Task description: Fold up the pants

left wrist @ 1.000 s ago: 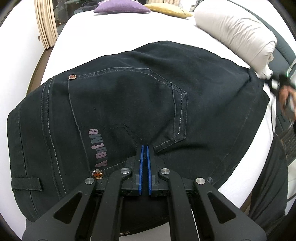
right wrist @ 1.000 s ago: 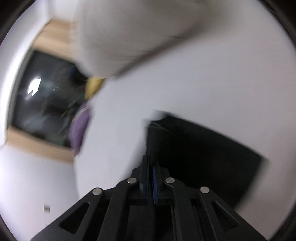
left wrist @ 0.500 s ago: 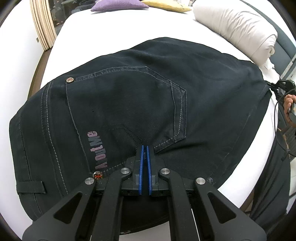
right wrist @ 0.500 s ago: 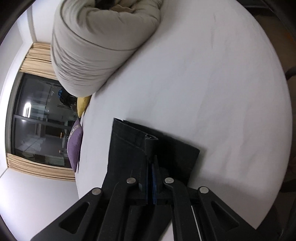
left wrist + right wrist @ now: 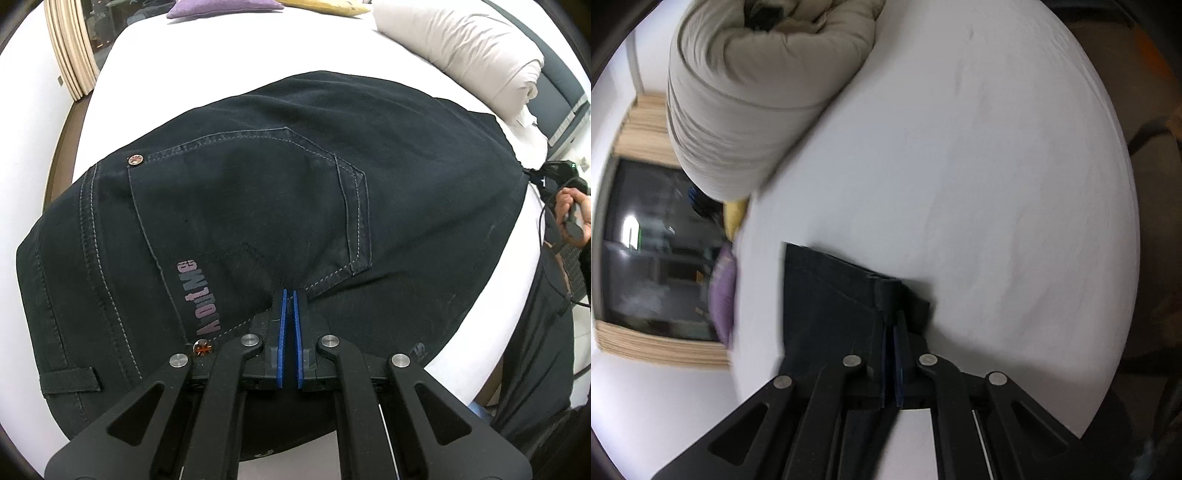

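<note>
Dark navy pants (image 5: 280, 192) lie spread across the white bed (image 5: 229, 55), back pocket and "AboutMe" print facing up. My left gripper (image 5: 289, 295) is shut on the pants' waist area near the pocket's lower edge. In the right wrist view my right gripper (image 5: 892, 325) is shut on the leg hems (image 5: 842, 295), which rest folded on the sheet. The right gripper and the hand holding it also show at the far right of the left wrist view (image 5: 561, 177).
A rolled beige duvet (image 5: 461, 48) lies along the bed's far right side; it fills the upper left of the right wrist view (image 5: 764, 88). A purple pillow (image 5: 221, 5) and a yellow pillow (image 5: 325, 7) sit at the far end. Curtains (image 5: 70, 48) hang left.
The pants were pulled flatter and straighter across the bed. My right gripper swung with the hems and the view has blurred again; the left gripper stayed put on the waist.
</note>
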A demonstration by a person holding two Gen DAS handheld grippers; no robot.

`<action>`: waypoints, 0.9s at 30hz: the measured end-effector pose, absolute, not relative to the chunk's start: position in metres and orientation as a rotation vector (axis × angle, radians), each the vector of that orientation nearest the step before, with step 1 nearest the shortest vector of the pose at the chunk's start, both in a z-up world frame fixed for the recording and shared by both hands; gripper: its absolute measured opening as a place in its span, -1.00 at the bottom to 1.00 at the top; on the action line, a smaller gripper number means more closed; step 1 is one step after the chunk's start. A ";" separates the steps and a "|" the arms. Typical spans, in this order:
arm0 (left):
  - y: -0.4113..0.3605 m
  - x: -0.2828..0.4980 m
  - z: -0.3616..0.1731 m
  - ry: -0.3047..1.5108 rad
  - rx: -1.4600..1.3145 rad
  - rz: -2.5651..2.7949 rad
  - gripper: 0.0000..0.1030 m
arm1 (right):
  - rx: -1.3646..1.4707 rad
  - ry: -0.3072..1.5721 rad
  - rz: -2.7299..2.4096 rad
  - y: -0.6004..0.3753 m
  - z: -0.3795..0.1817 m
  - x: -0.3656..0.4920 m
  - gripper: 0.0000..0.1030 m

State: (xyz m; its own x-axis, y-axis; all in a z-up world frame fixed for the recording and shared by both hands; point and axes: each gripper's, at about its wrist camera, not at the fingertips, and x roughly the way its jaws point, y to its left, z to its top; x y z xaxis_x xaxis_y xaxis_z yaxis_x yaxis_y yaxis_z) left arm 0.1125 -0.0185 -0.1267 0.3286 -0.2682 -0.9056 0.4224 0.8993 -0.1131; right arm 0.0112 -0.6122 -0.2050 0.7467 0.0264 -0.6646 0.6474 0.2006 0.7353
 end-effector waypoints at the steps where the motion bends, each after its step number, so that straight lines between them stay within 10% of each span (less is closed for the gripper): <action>1: -0.017 0.112 -0.126 1.151 0.149 -0.456 -0.94 | 1.310 0.627 -0.470 -0.612 -0.204 0.012 -0.96; 3: -0.014 0.110 -0.126 1.151 0.142 -0.455 -0.94 | 1.243 0.651 -0.486 -0.607 -0.192 0.009 -0.81; 6: -0.011 0.108 -0.125 1.142 0.134 -0.453 -0.94 | 1.104 0.683 -0.544 -0.586 -0.160 -0.003 0.18; 7: -0.009 0.107 -0.125 1.140 0.122 -0.451 -0.94 | 1.087 0.668 -0.516 -0.576 -0.152 -0.008 0.23; 27: 0.001 0.095 -0.128 1.113 0.076 -0.438 -0.94 | 1.290 1.008 0.096 -0.400 -0.202 0.037 -0.16</action>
State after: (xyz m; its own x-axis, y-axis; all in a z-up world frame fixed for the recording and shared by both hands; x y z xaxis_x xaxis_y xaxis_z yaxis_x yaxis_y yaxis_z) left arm 0.0947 0.0010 -0.1277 0.3667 -0.3026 -0.8798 0.3776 0.9126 -0.1565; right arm 0.0366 -0.3996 -0.2019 0.5927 0.5750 -0.5640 0.4586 0.3347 0.8232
